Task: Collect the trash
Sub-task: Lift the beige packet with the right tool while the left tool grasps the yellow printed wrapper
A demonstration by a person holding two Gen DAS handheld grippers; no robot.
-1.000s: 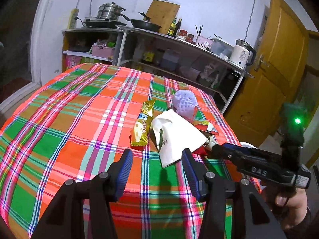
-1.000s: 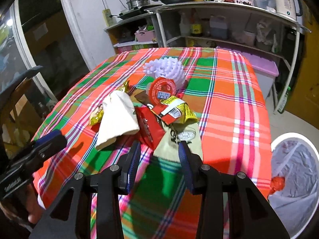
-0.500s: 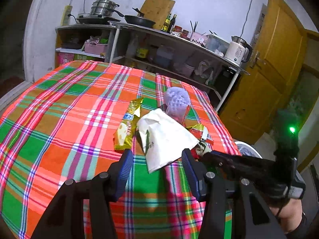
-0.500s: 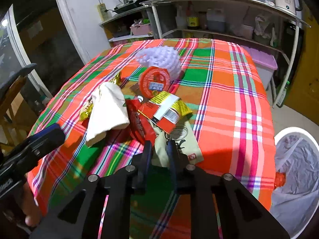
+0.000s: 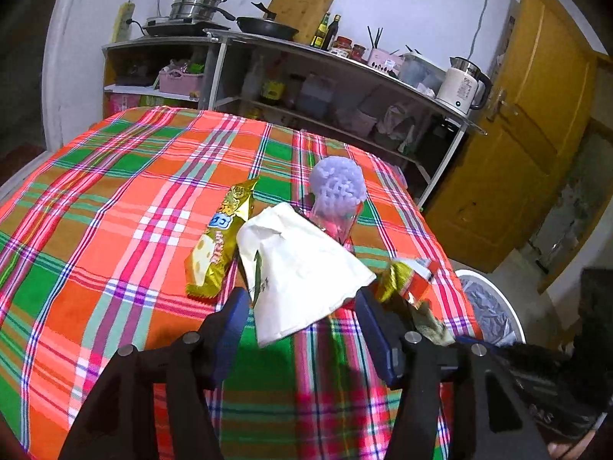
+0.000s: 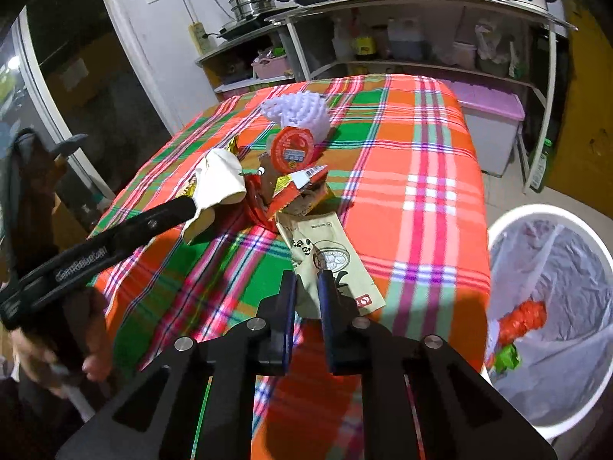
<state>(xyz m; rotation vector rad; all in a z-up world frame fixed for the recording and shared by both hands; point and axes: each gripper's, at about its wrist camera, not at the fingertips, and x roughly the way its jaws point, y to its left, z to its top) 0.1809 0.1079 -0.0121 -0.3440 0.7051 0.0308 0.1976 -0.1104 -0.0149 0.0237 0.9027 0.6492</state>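
Since 1 s ago, right gripper (image 6: 307, 281) has closed, now pinching beige packet (image 6: 328, 258) at table edge. Left gripper (image 5: 302, 316) spread around white bag (image 5: 297, 272). Bin (image 6: 551, 306) holds couple wrappers; most of pile (image 6: 283, 168) left on table.

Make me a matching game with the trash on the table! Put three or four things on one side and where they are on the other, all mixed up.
Things:
1. beige packet
2. white paper bag
3. gold snack wrapper
4. bin

Places:
A. between the open left jaws
B. on the floor beside the table
C. pinched in the right jaws
D. flat on the cloth, left of the white paper bag

Pairs: 1-C, 2-A, 3-D, 4-B
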